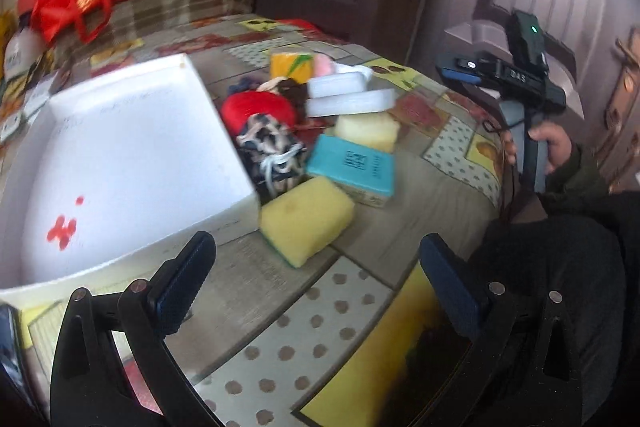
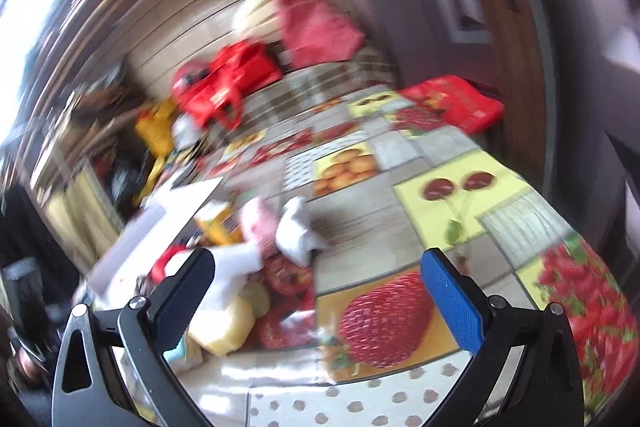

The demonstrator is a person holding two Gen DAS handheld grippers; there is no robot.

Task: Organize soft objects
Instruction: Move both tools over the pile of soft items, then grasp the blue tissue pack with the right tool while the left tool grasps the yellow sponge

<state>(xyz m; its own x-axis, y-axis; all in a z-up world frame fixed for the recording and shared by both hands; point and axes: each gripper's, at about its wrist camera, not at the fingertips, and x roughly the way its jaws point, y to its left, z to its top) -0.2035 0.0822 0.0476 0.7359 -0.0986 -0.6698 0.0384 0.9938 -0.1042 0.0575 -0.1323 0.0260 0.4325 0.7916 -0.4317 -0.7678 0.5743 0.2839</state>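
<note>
Two grippers, both spread wide with nothing between the fingers. Your left gripper (image 1: 316, 283) hangs over the near edge of the tablecloth (image 1: 280, 327), just short of the yellow sponge (image 1: 306, 217). That sponge touches the near right corner of the white box (image 1: 132, 163), which has only red specks inside. Pile sits along the box's right side: teal pack (image 1: 354, 169), patterned pouch (image 1: 270, 155), red soft ball (image 1: 256, 109), white foam pieces (image 1: 344, 95). Your right gripper (image 2: 318, 297) hovers over the strawberry print, pile at its left finger, view blurred.

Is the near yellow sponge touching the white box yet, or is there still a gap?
Touching. In the left wrist view the yellow sponge's upper-left corner butts against the white box's near corner, no tablecloth visible between them.
</note>
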